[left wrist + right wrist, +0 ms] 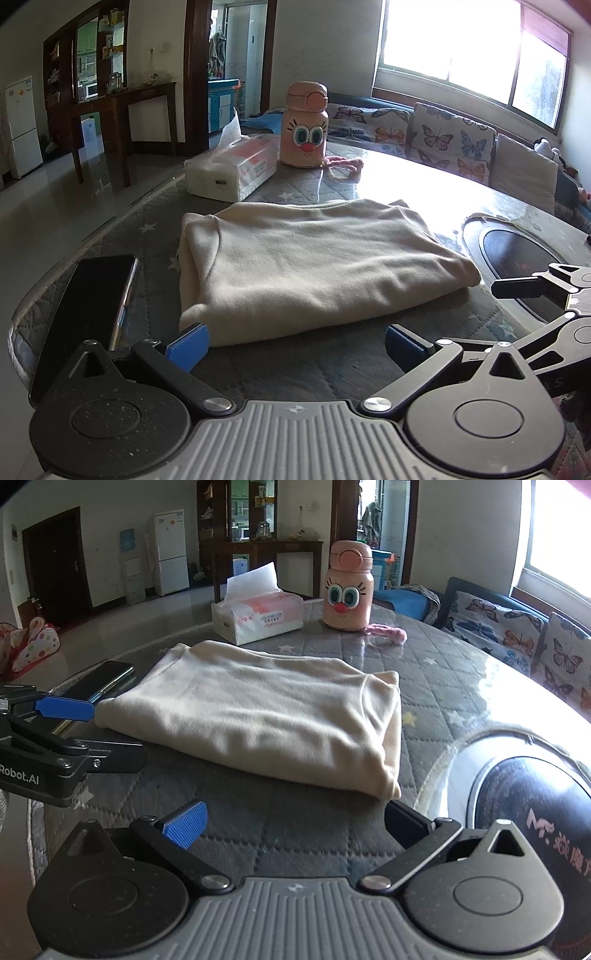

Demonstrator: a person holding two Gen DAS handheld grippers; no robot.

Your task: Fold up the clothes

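A cream garment (310, 266) lies folded into a flat rectangle on the round quilted table (295, 369); it also shows in the right wrist view (266, 716). My left gripper (295, 345) is open and empty, just in front of the garment's near edge, its left blue pad beside the near left corner. My right gripper (291, 823) is open and empty, just in front of the garment's near right corner. The left gripper also shows at the left of the right wrist view (66, 731).
A black phone (88, 306) lies left of the garment. A tissue pack (232, 166) and a pink cartoon bottle (304, 125) stand behind it. A dark round hob plate (532, 812) sits at the right. A butterfly-print sofa (443, 144) runs behind the table.
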